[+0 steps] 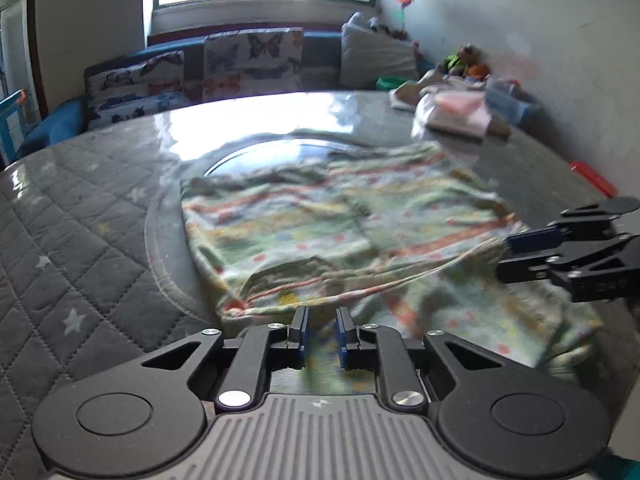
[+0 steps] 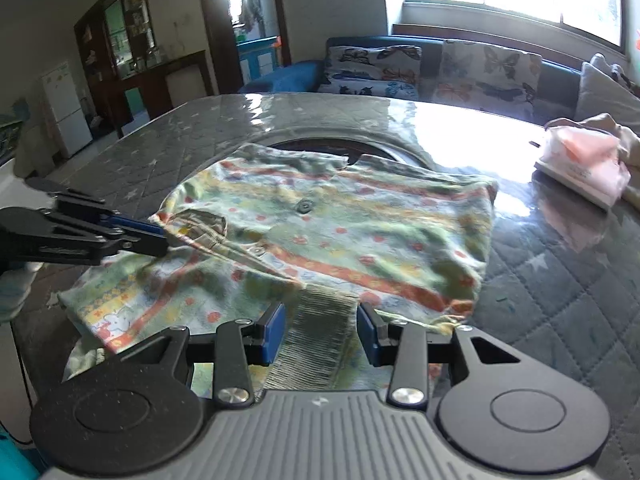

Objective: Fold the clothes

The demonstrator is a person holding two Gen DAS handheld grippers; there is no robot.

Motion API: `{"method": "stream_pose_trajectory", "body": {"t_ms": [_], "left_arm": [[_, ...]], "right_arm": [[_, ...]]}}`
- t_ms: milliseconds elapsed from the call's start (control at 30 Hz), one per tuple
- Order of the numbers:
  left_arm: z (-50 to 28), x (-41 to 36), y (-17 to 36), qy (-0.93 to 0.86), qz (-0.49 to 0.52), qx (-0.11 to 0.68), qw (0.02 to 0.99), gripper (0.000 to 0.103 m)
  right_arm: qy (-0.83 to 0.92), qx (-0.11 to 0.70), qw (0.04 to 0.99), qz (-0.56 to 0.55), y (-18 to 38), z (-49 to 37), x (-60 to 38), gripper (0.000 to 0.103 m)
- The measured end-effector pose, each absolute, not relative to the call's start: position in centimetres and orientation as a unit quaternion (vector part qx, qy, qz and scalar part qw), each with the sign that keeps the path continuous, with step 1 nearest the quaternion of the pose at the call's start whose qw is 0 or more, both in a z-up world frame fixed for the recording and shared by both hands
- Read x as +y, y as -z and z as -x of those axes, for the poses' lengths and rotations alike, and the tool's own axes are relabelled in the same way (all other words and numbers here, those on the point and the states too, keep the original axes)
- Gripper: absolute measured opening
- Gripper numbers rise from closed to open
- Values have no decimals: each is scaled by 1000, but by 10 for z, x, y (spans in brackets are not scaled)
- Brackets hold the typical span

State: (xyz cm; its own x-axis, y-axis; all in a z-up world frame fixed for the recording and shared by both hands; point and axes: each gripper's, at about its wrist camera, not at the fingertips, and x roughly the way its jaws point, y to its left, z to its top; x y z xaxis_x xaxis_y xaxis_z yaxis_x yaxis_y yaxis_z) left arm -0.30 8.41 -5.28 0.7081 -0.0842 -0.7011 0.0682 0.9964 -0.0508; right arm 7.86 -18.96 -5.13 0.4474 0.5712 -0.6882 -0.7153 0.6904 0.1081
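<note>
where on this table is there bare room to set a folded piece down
Bare quilted cover left of the patterned shirt, up to the sofa. Another patch between the shirt and pink pile. That far right corner is crowded.

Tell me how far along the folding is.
Early. The patterned garment is spread on the table with one layer already turned over. The left gripper pinches an edge; the ribbed cuff sits between the right gripper fingers. Remaining folds and stacking are left.

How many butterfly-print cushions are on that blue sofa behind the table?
2. One butterfly cushion sits toward the sofa's left end; the other butterfly cushion leans beside it, nearer the window. A plain grey pillow sits further right. Others may be hidden behind the table.
</note>
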Motion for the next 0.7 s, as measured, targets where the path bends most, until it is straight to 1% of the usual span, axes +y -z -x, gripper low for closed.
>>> {"method": "stream_pose_trajectory", "body": {"t_ms": [67, 267, 400, 500, 533, 567, 700], "left_arm": [[-1, 90, 57, 19, 5, 381, 924, 17], [6, 90, 45, 28, 22, 368, 929, 17], [9, 71, 36, 78, 23, 355, 931, 17], [3, 59, 41, 93, 9, 362, 928, 17], [0, 56, 43, 98, 5, 364, 926, 17], [-2, 52, 45, 101, 0, 366, 925, 17], [-6, 61, 51, 85, -1, 374, 923, 17]], "right_arm": [[-378, 365, 844, 105, 54, -79, -187, 40], [-381, 358, 846, 103, 48, -77, -185, 40], [-391, 346, 847, 100, 43, -76, -178, 42], [-397, 340, 846, 105, 42, -75, -169, 41], [-397, 320, 852, 114, 38, -71, -166, 41], [-401, 317, 852, 116, 35, -70, -165, 41], [-411, 307, 848, 135, 29, -65, -161, 41]]}}
